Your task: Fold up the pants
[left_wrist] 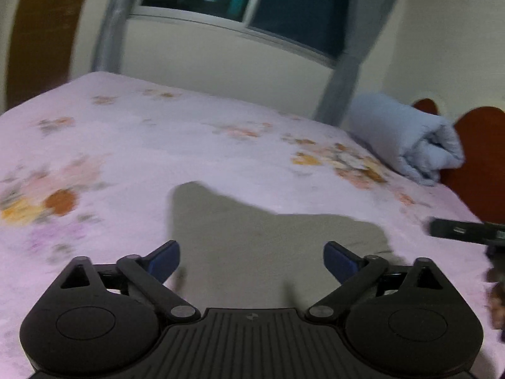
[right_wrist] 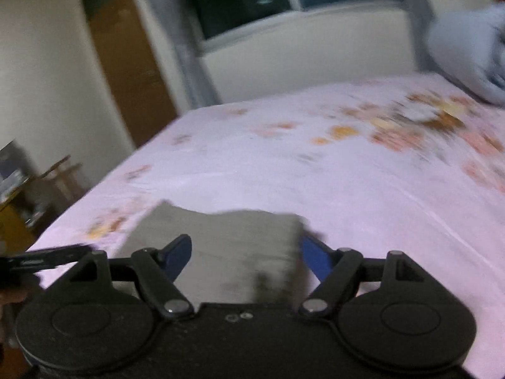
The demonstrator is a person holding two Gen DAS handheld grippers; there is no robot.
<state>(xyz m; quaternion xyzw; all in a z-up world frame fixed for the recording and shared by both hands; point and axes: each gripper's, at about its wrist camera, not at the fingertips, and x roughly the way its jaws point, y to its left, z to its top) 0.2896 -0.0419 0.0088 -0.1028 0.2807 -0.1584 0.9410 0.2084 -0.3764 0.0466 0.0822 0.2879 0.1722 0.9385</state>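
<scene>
On the pink flowered bed sheet [left_wrist: 132,145], near its front edge, the grey pants [left_wrist: 252,240] lie as a folded flat pad. Left gripper [left_wrist: 251,260] hovers over them, its blue pads [left_wrist: 164,262] spread wide with nothing pinched. Right gripper [right_wrist: 246,260] also stands with jaws apart, gripping nothing. Far right, a rolled pale-blue blanket [left_wrist: 407,139] rests by the wooden headboard [left_wrist: 483,158].
</scene>
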